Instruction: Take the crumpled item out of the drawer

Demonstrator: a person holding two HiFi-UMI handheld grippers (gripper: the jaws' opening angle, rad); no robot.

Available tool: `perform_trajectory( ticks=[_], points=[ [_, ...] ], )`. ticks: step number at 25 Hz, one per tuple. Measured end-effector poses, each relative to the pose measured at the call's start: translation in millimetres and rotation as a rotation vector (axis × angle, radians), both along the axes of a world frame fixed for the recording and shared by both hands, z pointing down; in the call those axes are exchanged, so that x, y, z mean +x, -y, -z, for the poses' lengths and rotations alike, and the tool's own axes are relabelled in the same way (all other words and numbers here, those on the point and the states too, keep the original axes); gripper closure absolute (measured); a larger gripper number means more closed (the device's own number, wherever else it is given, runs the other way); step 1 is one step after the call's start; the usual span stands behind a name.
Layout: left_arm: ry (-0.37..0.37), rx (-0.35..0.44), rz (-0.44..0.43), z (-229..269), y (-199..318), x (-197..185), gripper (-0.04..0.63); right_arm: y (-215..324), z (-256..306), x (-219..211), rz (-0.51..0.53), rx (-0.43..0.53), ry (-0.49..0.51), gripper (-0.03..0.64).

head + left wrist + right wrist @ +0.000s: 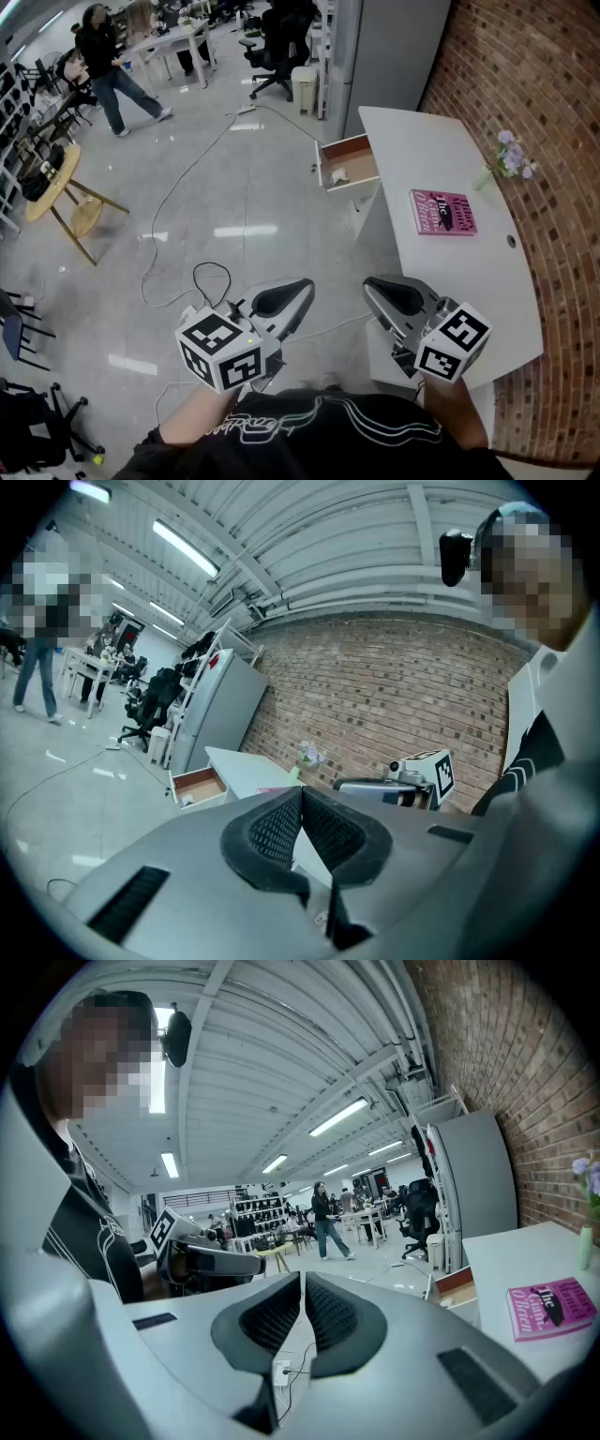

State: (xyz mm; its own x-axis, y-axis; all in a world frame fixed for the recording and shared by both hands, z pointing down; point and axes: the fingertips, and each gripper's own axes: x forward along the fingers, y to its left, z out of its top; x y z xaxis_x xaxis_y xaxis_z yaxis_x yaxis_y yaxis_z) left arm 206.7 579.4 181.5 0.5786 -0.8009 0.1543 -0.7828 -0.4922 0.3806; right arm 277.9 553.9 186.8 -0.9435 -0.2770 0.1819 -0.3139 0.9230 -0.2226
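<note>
The crumpled item (339, 174) lies in the open drawer (362, 157), far ahead and well apart from both grippers. It sits almost midway between them. The left gripper (304, 285) and right gripper (373, 285) are both closed on nothing, and neither is clearly nearer.

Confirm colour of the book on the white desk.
The book is pink, with dark lettering on its cover. It shows best in the head view.

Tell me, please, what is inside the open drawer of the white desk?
One small crumpled white item lies on the drawer floor. The drawer's rear, under the desk, is covered.
</note>
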Motion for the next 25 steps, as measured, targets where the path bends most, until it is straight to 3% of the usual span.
perform_trajectory(
  ticks=[14, 25],
  points=[
    [-0.023, 0.045, -0.007, 12.0, -54.3, -42.5, 0.574, -48.5, 6.4, -46.1, 0.008, 0.019, -0.043, 0.566],
    [-0.02, 0.025, 0.023, -9.7, -17.7, -79.5, 0.574, -4.7, -20.5, -87.4, 0.038, -0.009, -0.066, 0.565]
  ],
)
